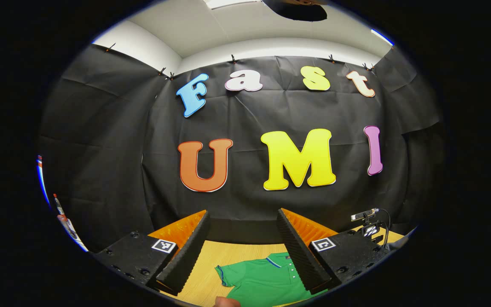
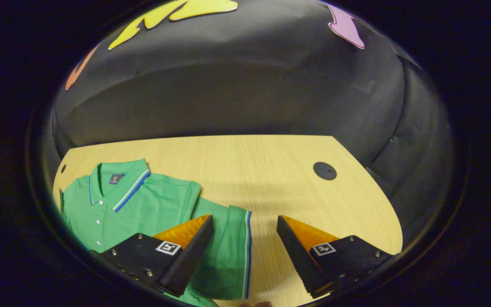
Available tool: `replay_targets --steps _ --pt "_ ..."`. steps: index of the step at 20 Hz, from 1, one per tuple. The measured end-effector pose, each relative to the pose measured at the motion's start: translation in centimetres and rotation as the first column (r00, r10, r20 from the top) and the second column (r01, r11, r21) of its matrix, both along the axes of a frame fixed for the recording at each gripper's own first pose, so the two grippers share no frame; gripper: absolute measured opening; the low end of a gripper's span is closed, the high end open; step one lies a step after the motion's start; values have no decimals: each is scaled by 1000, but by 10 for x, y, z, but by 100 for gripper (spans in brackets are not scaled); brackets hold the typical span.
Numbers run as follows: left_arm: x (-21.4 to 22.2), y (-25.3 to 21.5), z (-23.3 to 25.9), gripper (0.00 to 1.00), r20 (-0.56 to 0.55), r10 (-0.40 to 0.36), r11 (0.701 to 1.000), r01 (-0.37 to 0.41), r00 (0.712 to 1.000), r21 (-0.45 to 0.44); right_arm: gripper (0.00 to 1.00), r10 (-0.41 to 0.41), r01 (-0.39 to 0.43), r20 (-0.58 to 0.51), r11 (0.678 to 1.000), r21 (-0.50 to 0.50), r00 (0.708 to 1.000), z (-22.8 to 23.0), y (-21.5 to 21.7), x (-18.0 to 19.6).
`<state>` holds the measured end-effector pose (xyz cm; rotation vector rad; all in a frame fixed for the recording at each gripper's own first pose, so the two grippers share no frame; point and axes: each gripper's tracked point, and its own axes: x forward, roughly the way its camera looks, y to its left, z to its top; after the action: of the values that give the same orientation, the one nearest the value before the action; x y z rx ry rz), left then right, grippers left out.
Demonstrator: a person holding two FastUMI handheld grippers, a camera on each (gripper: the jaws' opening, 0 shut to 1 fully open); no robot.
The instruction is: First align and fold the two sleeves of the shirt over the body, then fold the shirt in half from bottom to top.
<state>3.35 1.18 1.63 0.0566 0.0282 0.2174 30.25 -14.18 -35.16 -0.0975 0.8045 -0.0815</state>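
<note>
In the left gripper view my left tool is held high with its fingers spread wide and nothing between them; below it the green shirt lies on the table, collar toward the wall. Off to the right a small camera stands on a mount. In the right gripper view my right tool hangs released above the shirt's sleeve, which stretches out flat on the wood, with a dark round cap farther right
</note>
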Motion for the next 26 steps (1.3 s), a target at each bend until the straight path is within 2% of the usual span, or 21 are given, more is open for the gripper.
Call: replay_targets --steps 6,10,11,13,15,16,17,19,26 --pt "0 4 -8 99 -22 5 1000 -5 1000 -4 98 -17 18 -25 999 35 1000 -8 1 -4" --pt "-1 4 -8 99 -26 5 1000 -5 1000 -4 87 -17 20 -47 997 72 999 -12 7 -5" --pt "0 4 -9 99 -26 5 1000 -5 1000 -3 88 -16 20 -58 998 66 998 -14 7 -5" --pt "-2 7 -9 99 -28 8 1000 -8 1000 1 41 -40 44 -69 997 65 997 -11 6 -7" --pt "-5 8 -9 99 -32 12 1000 -11 999 4 13 -49 53 -88 998 42 995 -11 7 -8" --pt "-7 9 -9 99 -34 14 1000 -14 999 8 7 -35 37 -83 999 31 996 -11 8 -6" --pt "-7 9 -9 99 -35 16 1000 -16 999 10 3 -21 23 -86 1000 17 996 -10 9 -8" --pt "-10 13 -9 99 -38 22 1000 -21 999 11 1 -2 4 -84 1000 16 996 -9 12 -8" --pt "-15 16 -11 99 -43 24 1000 -24 999 10 1 11 -6 -73 998 64 997 -5 20 -9"
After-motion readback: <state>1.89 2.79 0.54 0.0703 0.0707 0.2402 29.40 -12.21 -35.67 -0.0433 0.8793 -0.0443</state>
